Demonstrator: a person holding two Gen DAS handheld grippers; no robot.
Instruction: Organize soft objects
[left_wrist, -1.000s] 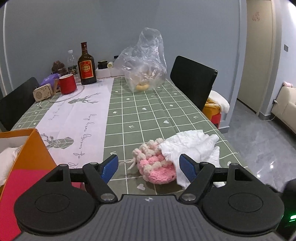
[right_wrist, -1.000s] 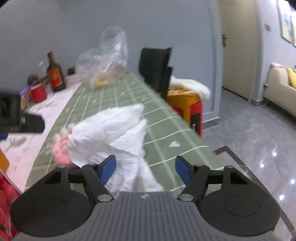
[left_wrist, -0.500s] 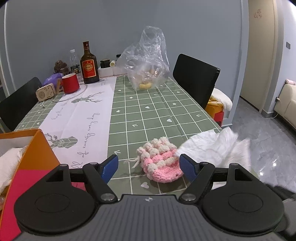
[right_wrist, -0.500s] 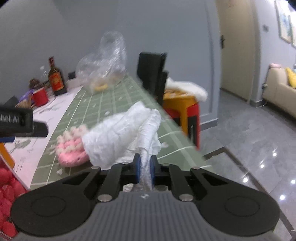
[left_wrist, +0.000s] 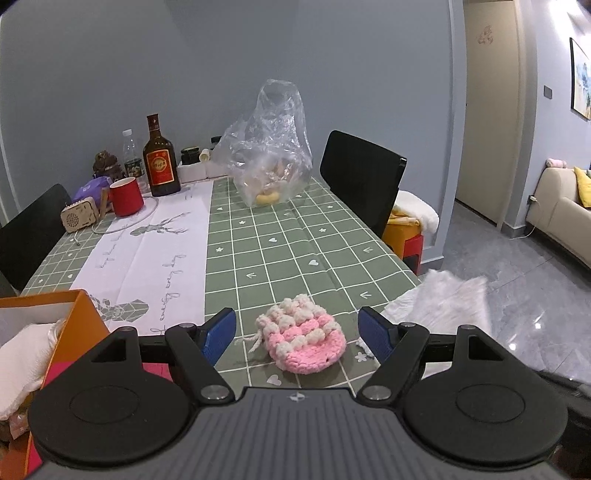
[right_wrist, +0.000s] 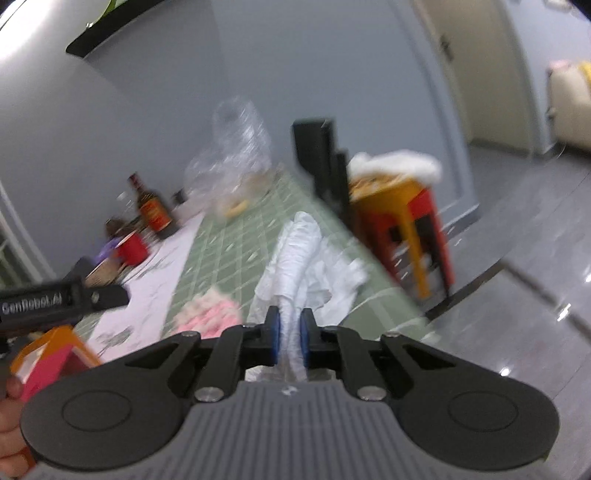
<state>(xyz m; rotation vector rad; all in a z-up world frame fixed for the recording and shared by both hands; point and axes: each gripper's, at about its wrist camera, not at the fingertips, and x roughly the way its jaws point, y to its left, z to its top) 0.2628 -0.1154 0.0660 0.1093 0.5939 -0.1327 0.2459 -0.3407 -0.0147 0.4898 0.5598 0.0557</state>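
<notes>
A home's dining area: a desk (left_wrist: 280, 243) under a green checked cloth, black chairs (left_wrist: 360, 177), a liquor bottle (left_wrist: 159, 158), probably a sofa (left_wrist: 561, 206) beyond.

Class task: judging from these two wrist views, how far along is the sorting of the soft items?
Done: a white soft item already lies in the orange box. In hand: the right gripper is shut on the white cloth. Left: the pink knitted pouch lies on the table between the left gripper's open jaws, ungripped.

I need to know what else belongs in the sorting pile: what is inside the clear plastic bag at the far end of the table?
Through the clear plastic bag a yellowish ring-shaped item shows at the bottom, with pale shapes above it. The crinkled plastic blurs them, so what they are cannot be told.
</notes>
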